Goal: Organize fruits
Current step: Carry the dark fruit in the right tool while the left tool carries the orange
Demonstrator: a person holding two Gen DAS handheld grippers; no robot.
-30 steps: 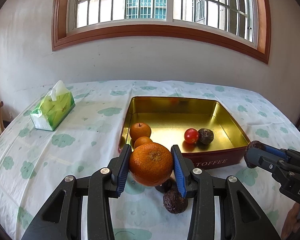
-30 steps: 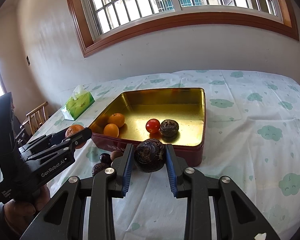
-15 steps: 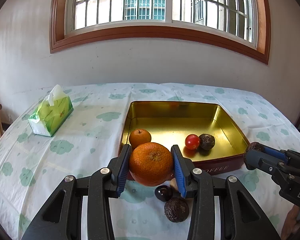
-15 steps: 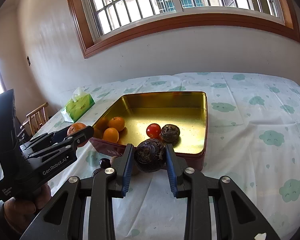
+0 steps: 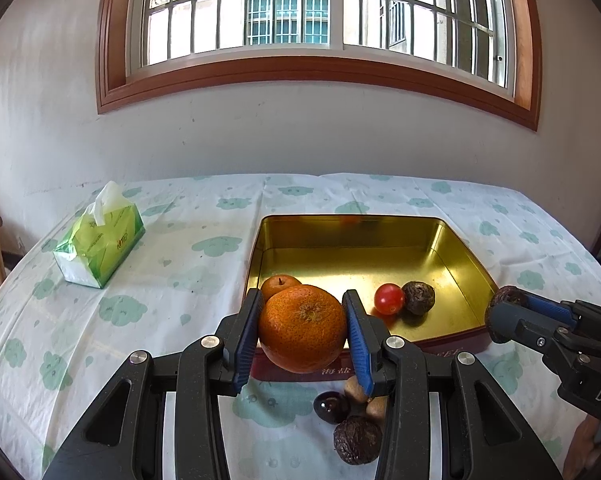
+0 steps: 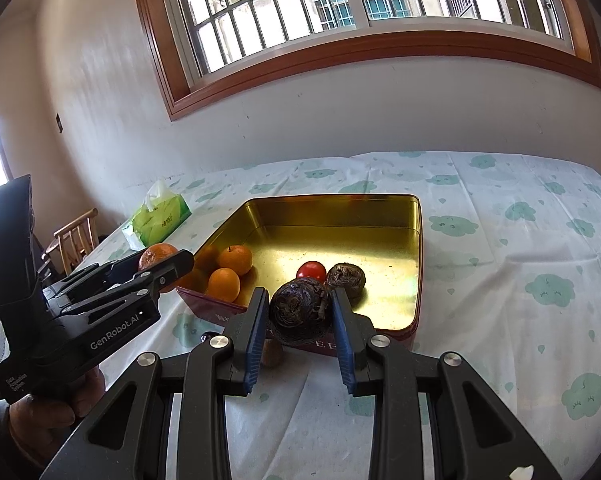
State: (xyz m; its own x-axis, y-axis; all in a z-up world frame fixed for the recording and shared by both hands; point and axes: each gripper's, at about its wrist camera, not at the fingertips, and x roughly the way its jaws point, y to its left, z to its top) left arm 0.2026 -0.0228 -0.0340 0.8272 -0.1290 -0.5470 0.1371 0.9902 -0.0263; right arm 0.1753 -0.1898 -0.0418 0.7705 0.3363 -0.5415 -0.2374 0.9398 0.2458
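My left gripper (image 5: 302, 330) is shut on a large orange (image 5: 303, 328) and holds it above the near left edge of the gold tin tray (image 5: 466, 256). My right gripper (image 6: 299, 312) is shut on a dark wrinkled passion fruit (image 6: 299, 312) above the tray's near wall (image 6: 414, 240). Inside the tray lie two small oranges (image 6: 235, 259), a red tomato (image 5: 389, 299) and a dark passion fruit (image 5: 419, 298). On the cloth before the tray lie a dark passion fruit (image 5: 357, 439), a dark cherry (image 5: 330, 407) and small brown fruits (image 5: 355, 390).
A green tissue box (image 5: 100, 242) stands on the table's left side. A wooden chair (image 6: 76, 236) stands beyond the left table edge. The wall and window are behind the table. The cloth right of the tray (image 6: 532, 240) bears nothing.
Both grippers have risen and moved forward toward the tray, each keeping its fruit. The loose fruits on the cloth now show more fully below the left gripper.
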